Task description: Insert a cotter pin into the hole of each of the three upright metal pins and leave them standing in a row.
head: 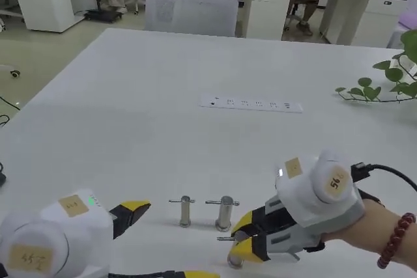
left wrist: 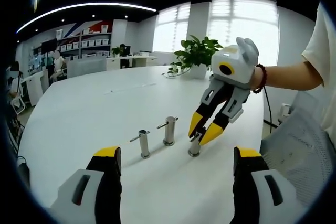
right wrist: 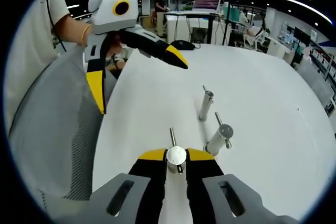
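Nearing the finish, I'd say: far pin [left wrist: 143, 144] and middle pin [left wrist: 169, 131], smooth steel cylinders upright on the matte white worktop [left wrist: 94, 108], each carry a thin cotter pin crosswise. The right tool [left wrist: 200, 138] is clamped on the near pin [right wrist: 176, 157], which looks threaded too. The left tool [left wrist: 177, 156] gapes wide, empty.

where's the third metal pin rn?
In the right gripper view, the third upright silver metal pin sits between the right gripper's jaws, with the middle pin just beyond it to the right.
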### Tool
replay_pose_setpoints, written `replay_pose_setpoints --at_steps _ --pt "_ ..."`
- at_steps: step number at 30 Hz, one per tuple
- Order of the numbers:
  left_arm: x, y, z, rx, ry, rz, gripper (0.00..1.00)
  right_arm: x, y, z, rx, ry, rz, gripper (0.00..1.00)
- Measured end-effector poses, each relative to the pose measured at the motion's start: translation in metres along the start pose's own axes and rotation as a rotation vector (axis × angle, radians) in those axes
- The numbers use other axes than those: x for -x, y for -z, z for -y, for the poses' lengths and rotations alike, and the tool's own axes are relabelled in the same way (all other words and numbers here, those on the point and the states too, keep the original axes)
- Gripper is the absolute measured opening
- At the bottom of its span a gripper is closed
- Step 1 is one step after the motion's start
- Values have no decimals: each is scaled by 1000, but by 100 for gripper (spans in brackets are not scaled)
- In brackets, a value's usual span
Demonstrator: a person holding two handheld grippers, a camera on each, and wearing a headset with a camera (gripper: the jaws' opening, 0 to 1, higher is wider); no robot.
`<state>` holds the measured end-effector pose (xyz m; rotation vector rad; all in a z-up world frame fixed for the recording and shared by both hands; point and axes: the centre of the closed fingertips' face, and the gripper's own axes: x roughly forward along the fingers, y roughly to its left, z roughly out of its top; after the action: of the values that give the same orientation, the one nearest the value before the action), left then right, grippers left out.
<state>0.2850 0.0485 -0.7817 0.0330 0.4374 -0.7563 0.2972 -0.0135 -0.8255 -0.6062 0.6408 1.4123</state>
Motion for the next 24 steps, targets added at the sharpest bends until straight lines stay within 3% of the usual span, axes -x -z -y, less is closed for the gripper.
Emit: replay_pose_setpoints --at_steps 8,15,24 --pt "2 0 -5 -2 -25 -10 88 1 0 4 -24 24 11 14" --pt "3 -3 -9 4 -47 10 89 5 3 10 -14 42 -9 14" --pt "3 -2 -10 3 -46 9 88 17 10 29 -23 77 -31 14"
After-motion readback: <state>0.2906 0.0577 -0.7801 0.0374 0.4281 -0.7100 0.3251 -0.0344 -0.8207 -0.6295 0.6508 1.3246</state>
